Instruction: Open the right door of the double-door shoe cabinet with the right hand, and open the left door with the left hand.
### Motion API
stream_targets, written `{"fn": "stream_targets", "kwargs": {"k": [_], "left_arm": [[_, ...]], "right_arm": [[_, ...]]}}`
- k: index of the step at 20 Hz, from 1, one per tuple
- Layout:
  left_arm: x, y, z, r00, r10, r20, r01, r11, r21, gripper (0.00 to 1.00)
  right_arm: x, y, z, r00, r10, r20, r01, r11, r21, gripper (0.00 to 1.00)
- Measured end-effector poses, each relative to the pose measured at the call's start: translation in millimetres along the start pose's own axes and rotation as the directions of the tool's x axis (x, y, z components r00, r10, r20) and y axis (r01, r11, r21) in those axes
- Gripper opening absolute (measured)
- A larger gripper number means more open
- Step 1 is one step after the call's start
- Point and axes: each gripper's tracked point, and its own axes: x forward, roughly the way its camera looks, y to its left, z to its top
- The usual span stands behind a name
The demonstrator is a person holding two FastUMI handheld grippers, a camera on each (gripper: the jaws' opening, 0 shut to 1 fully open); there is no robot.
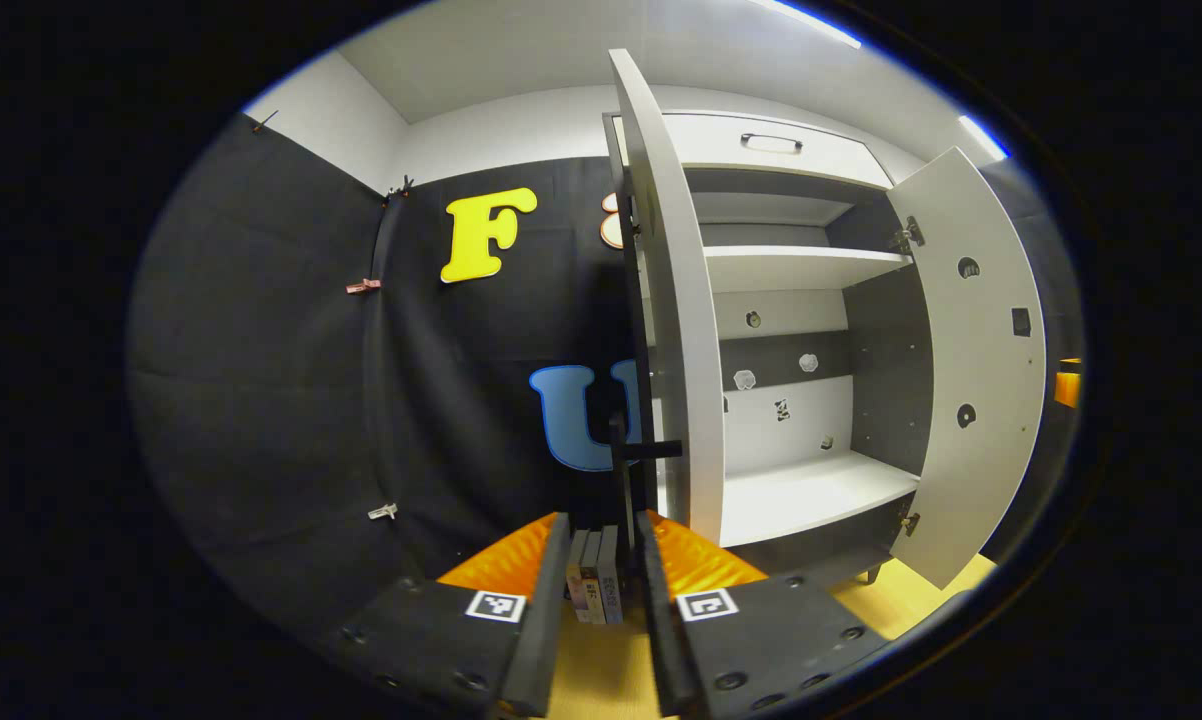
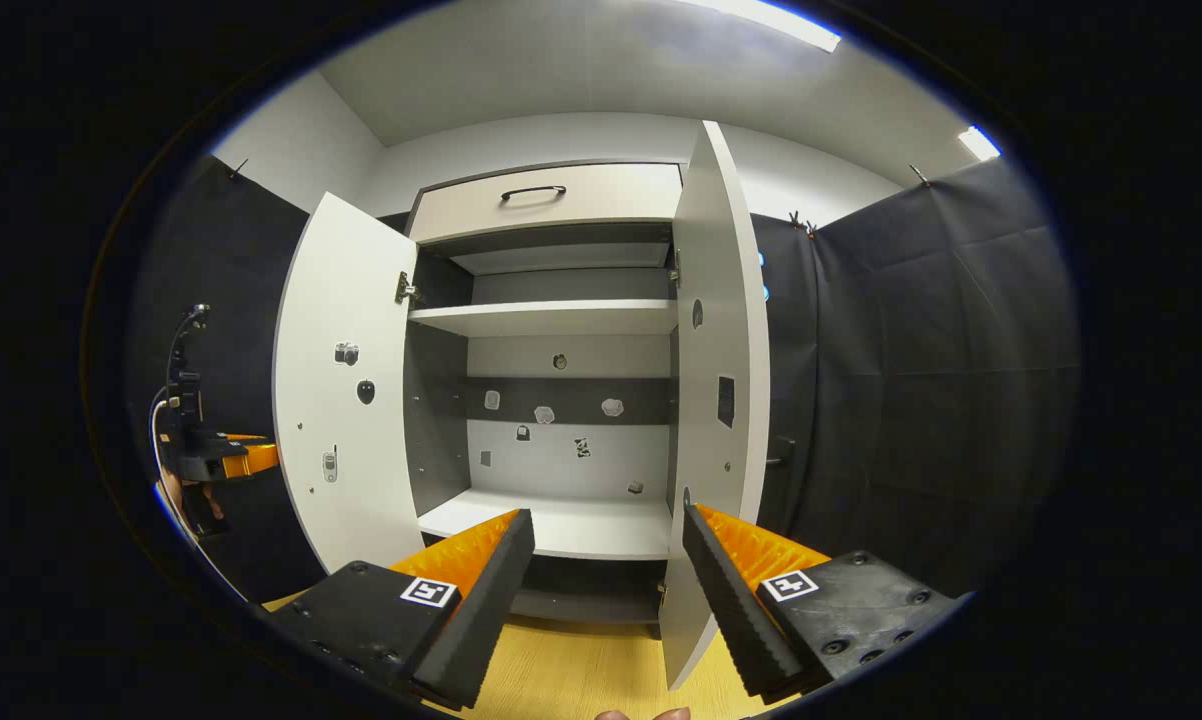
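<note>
Booth: shoe cabinet point(image 2: 551, 400) upright, doors outward.

The mouth of the white double-door shoe cabinet point(image 2: 546, 400) is left unobstructed between the swung-out left door point(image 2: 346, 390) and right door point(image 2: 716, 400). Bare room is offered on the white lower shelf point(image 2: 561, 525) and upper shelf point(image 2: 546, 317). In the left gripper view, the left door's edge point(image 1: 676, 330) is met just ahead.
</note>
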Motion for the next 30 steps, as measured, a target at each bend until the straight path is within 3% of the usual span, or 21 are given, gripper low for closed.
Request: {"fn": "stream_targets", "kwargs": {"k": [4, 6, 9, 18, 30], "left_arm": [[-1.6, 5.5, 4.3, 0.998, 0.059, 0.013, -0.059, 0.998, -0.025, 0.88], [-3.7, -6.3, 5.5, 1.0, 0.029, 0.013, -0.028, 0.999, -0.047, 0.97], [-10.9, -5.4, 5.4, 1.0, 0.028, 0.006, -0.028, 0.999, -0.022, 0.97], [-19.6, -48.7, 16.3, 0.995, -0.095, 0.035, 0.097, 0.994, -0.052, 0.98], [-24.8, -72.2, 22.3, 0.983, -0.177, 0.056, 0.178, 0.984, -0.025, 0.97]], "right_arm": [[3.4, -5.9, 1.9, 1.0, -0.005, -0.002, 0.005, 1.0, 0.006, 0.95], [5.2, -8.4, 0.5, 1.0, -0.004, -0.007, 0.004, 1.0, 0.01, 0.95], [6.8, -11.2, -0.8, 1.0, -0.005, -0.01, 0.005, 1.0, 0.008, 0.95], [8.3, -25.2, 9.8, 0.999, -0.036, 0.022, 0.035, 0.999, 0.027, 0.96], [0.9, -26.9, 8.5, 0.999, -0.046, 0.006, 0.045, 0.998, 0.031, 0.96]]}}
